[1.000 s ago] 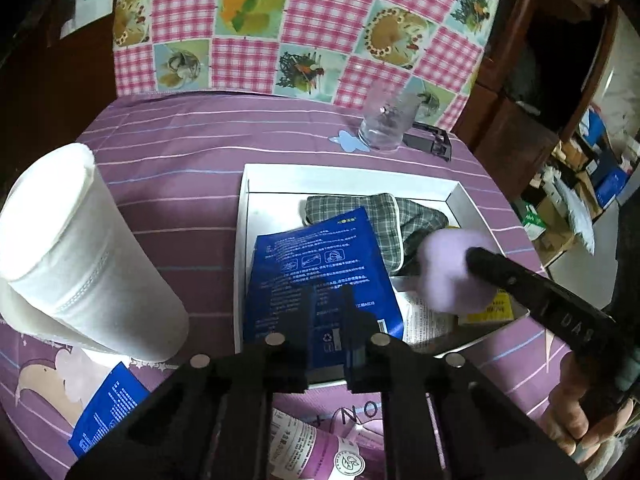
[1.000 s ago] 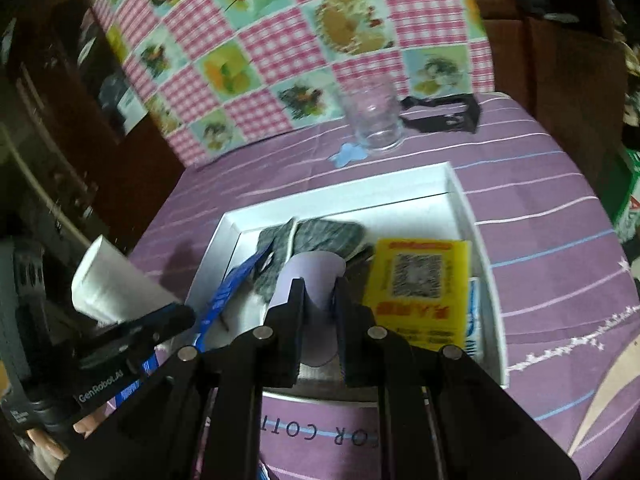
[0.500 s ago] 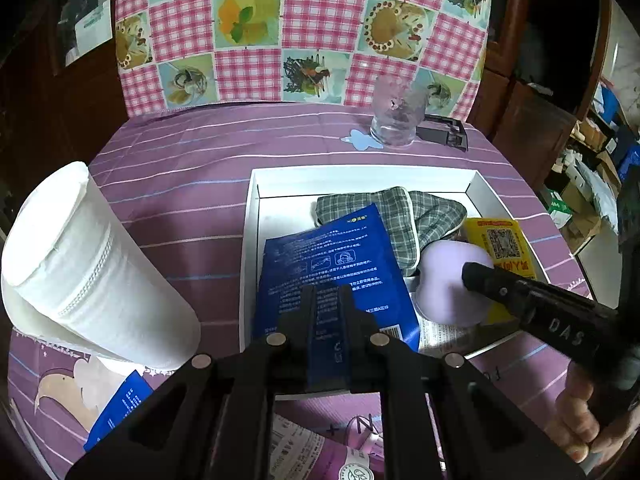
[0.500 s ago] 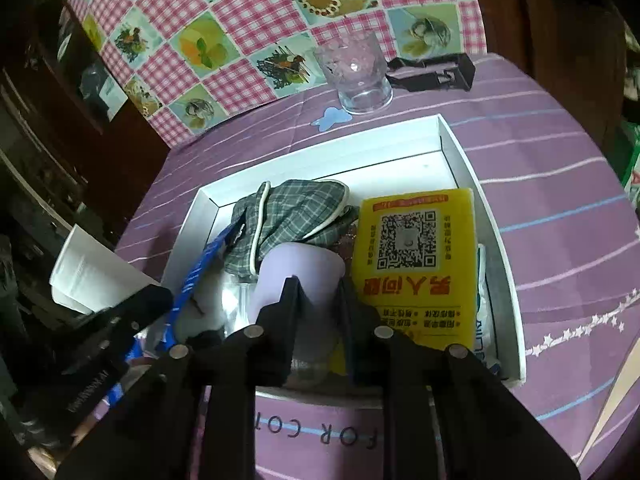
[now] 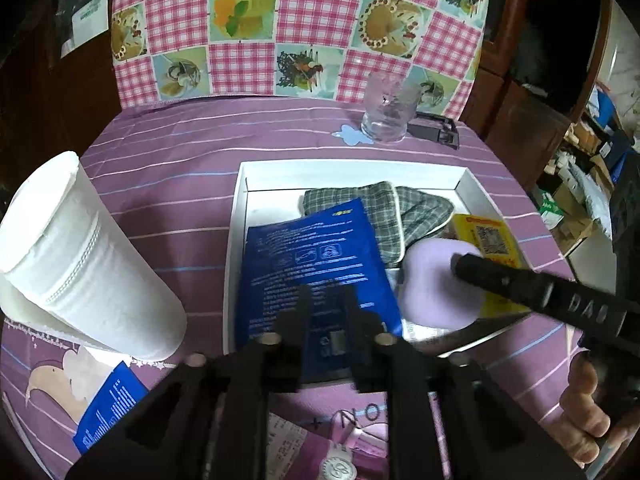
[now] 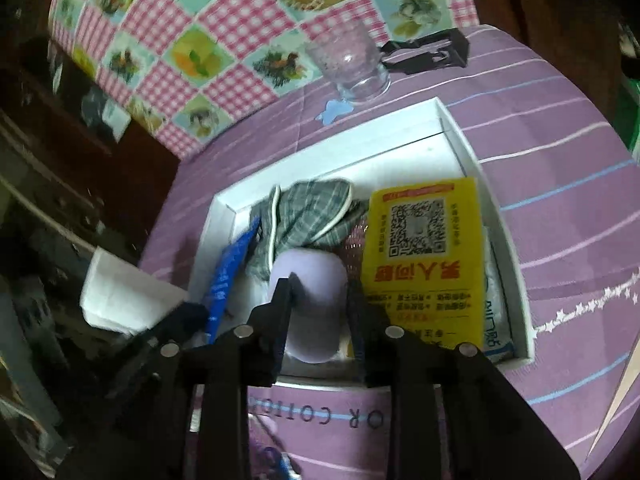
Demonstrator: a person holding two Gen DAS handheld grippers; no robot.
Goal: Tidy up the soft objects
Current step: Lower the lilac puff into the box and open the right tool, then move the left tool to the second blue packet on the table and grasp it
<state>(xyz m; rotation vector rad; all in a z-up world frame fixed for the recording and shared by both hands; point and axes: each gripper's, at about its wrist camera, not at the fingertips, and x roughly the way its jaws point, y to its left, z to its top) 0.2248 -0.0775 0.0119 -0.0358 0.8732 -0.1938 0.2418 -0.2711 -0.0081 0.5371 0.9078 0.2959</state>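
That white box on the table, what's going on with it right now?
A person with a gripper in each hand is packing soft things into the white box. The left gripper has just been opening over the blue pouch, and the right gripper around the lilac puff. Both items lie in the box beside a plaid cloth and yellow pack.

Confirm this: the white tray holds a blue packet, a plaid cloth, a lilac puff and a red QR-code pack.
One thing is wrong: the QR-code pack is yellow, not red, as the right wrist view shows. The white tray does hold the blue packet, plaid cloth and lilac puff.
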